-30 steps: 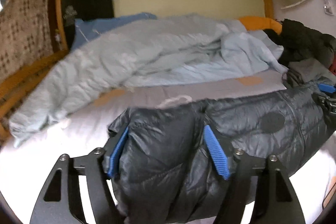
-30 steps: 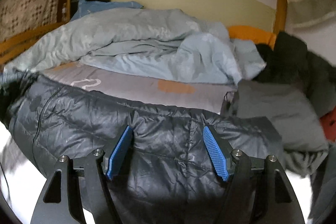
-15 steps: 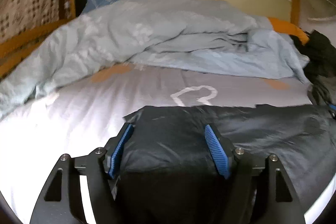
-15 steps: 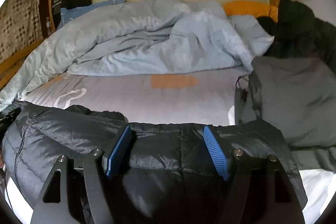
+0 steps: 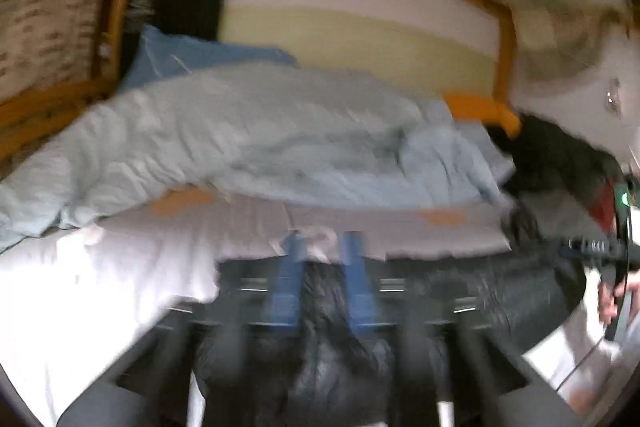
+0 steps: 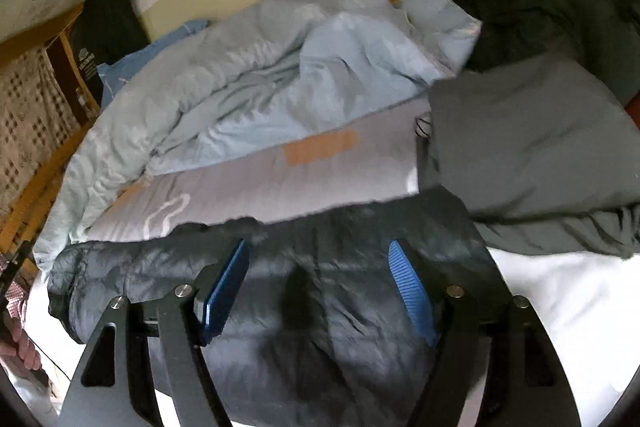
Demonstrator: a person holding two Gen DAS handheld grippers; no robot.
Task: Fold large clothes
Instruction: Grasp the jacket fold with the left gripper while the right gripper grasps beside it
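Left tongs [image 5: 324, 279] just snapped closed, pinching a fold of the dark puffer jacket [image 6: 320, 287] lying across the near edge of the bed [image 6: 560, 291]; right tongs [image 6: 320, 283] open, straddling it unpinched; probably ready to lift the next fold

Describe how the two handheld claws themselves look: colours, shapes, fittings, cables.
The right claw has two matte black metal arms with triangular cut-outs and silver bolt heads, each ending in a flat, ribbed bright-blue pad. The left claw, blurred, shows the same black frame and blue pads. Seen from the left wrist camera, the right unit's black body carries a green light and a thin dark cable.
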